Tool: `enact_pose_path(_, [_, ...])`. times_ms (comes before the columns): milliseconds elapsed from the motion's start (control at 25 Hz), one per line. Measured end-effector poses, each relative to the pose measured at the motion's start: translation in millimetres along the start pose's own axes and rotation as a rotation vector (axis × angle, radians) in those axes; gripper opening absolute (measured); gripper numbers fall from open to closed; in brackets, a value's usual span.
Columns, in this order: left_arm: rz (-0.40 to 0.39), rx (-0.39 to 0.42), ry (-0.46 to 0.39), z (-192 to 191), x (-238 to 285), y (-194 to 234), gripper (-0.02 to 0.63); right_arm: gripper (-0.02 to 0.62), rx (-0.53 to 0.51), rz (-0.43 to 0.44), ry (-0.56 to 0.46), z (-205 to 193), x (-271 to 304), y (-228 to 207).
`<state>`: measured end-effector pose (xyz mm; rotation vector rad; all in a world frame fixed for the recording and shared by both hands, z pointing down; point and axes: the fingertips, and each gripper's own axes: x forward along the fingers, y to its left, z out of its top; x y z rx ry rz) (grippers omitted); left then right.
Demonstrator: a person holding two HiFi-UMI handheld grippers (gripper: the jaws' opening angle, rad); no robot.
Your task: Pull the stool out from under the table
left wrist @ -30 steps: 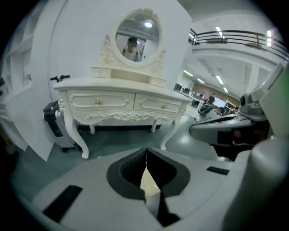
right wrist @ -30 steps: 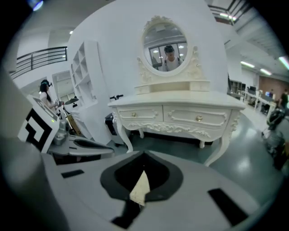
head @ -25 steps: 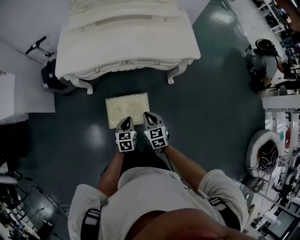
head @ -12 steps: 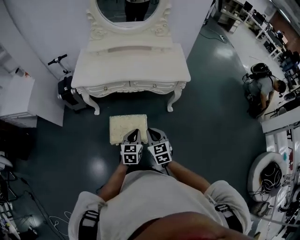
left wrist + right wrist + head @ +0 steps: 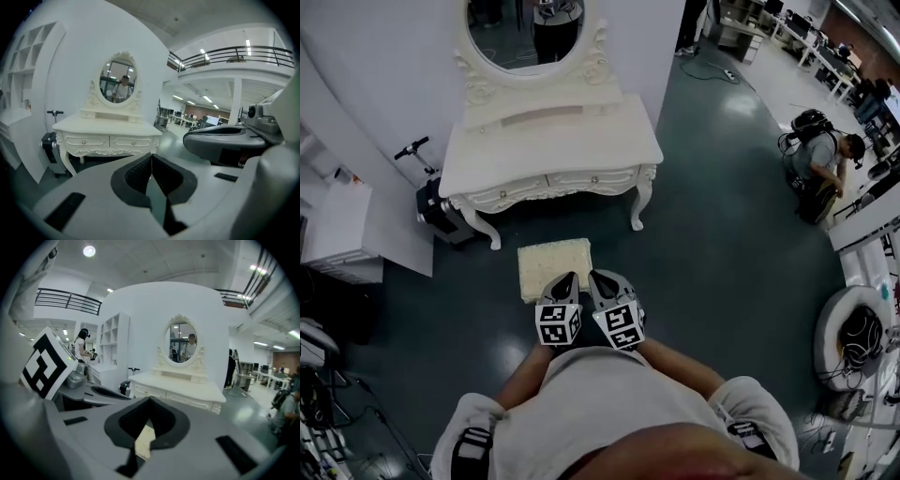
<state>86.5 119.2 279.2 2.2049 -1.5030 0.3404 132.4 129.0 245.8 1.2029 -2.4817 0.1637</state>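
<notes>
Sitting beneath both closed jaws, clear of them: stool (image 5: 546, 265)

I can read no words, numbers or brand names in any of my feeds. The only printed signs are black-and-white square patterns on the left marker cube (image 5: 559, 324) and the right marker cube (image 5: 620, 327), near six o'clock in the head view. The left one also shows at nine o'clock in the right gripper view.
</notes>
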Motion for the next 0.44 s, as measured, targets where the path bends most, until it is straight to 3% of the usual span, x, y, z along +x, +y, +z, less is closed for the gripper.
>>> enact_pose_path(240, [-0.012, 0.008, 0.024, -10, 0, -10, 0.008, 0.014, 0.011, -0.017, -0.008, -4, -13, -1])
enact_pose_path(440, [-0.011, 0.023, 0.021, -12, 5, -21, 0.008, 0.014, -0.007, 0.019, -0.007, -10, -19, 4])
